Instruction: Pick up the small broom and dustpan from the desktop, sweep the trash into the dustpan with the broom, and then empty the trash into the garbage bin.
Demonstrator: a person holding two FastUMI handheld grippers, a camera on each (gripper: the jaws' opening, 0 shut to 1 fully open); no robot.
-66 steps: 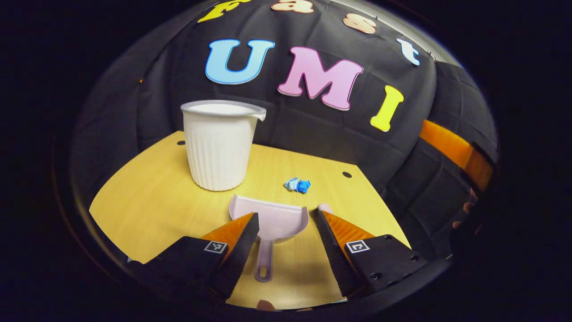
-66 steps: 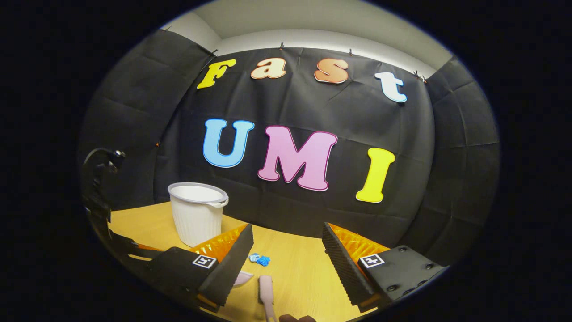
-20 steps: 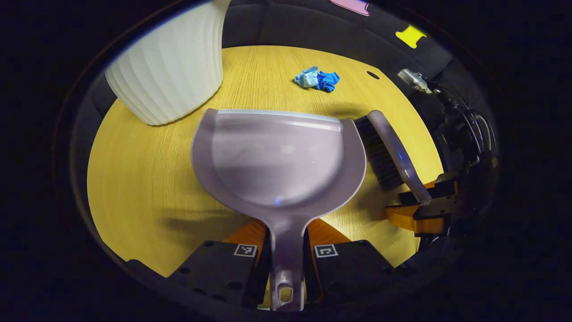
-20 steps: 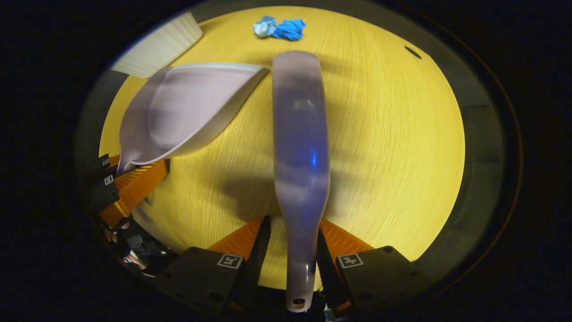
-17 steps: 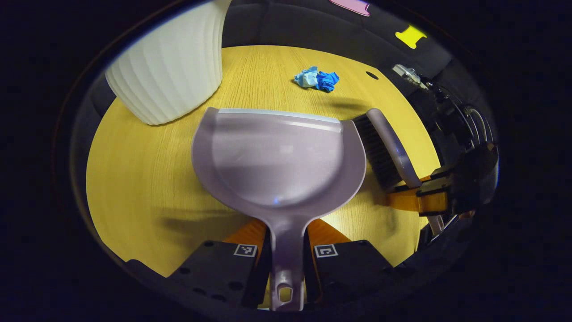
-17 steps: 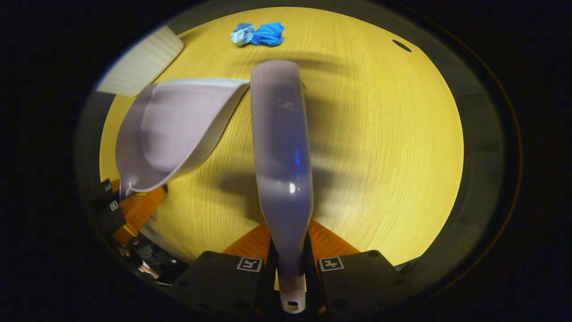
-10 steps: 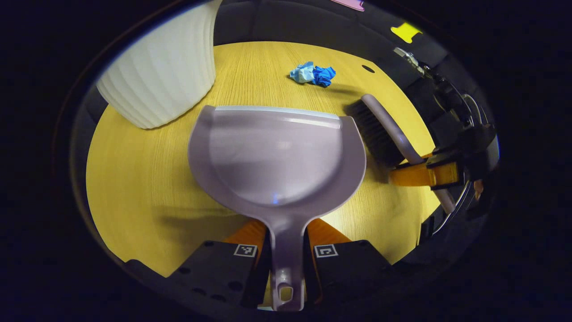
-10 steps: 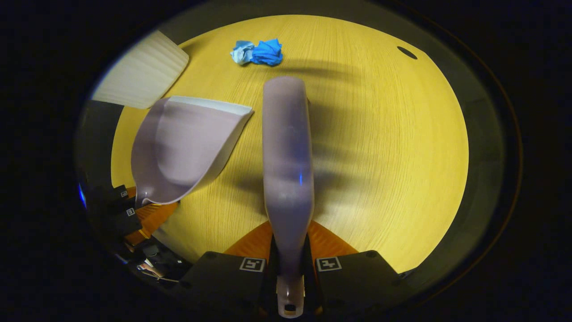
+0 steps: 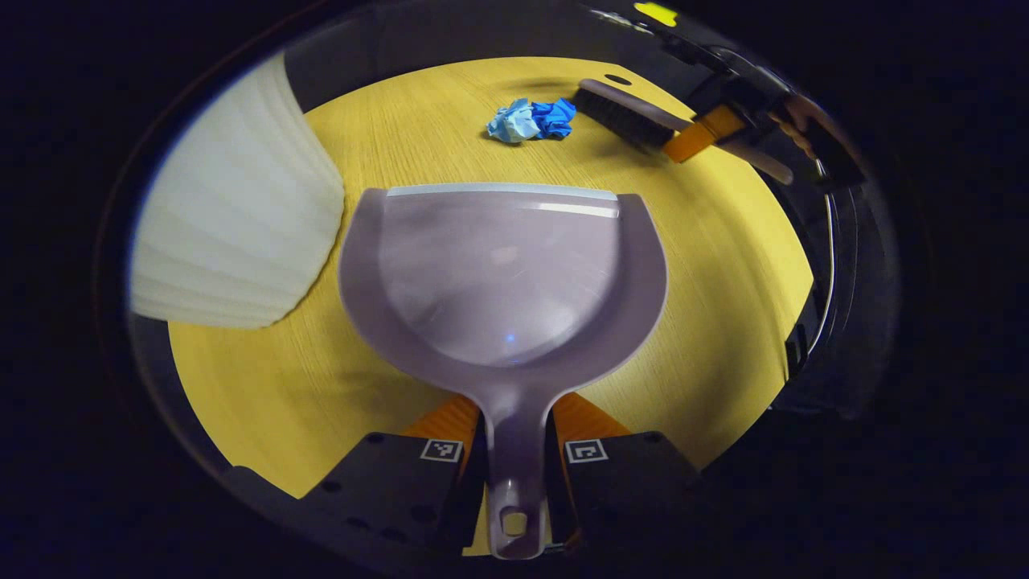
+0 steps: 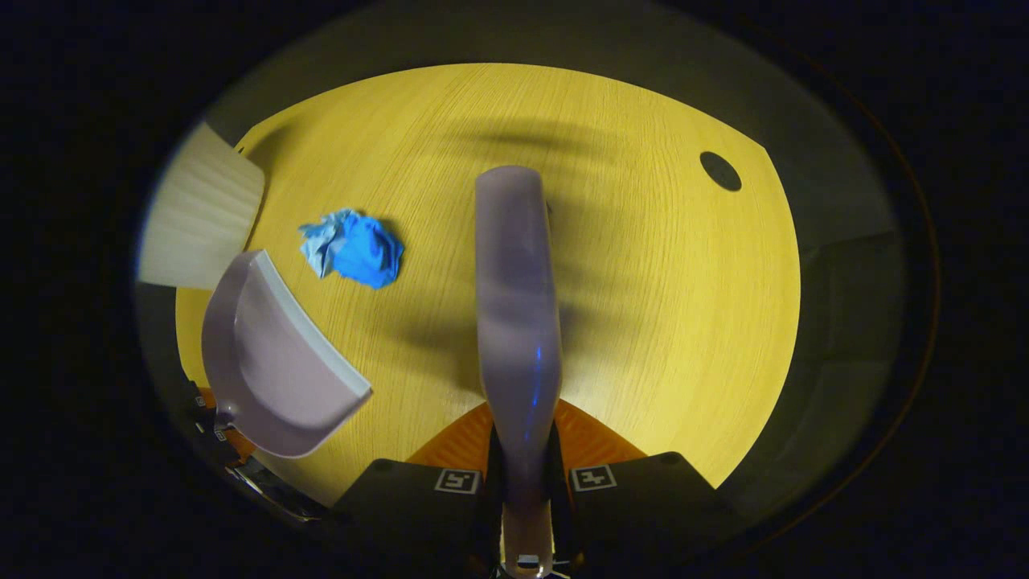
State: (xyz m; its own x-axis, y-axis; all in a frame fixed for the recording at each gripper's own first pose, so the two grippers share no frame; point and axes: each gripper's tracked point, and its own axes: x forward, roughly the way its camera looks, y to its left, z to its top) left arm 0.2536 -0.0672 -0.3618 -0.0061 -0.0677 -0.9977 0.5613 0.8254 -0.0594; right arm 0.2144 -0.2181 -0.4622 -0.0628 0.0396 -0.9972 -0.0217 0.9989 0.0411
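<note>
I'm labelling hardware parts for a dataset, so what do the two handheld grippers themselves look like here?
Each gripper, the left gripper and the right gripper, has two dark blocky finger mounts, each bearing a small square black-and-white marker. Orange ribbed pieces slope forward from the mounts. In the left gripper view, the right gripper farther off shows an orange part, a dark body and a thin curved cable beside it.

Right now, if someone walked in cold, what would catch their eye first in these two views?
The pale dustpan, dead centre in the left gripper view, its handle clamped in the left gripper. Next the blue trash, lying on the yellow desk just beyond the pan's lip, with the broom at its far side. The broom's back runs up the middle of the right gripper view, held by the right gripper.
</note>
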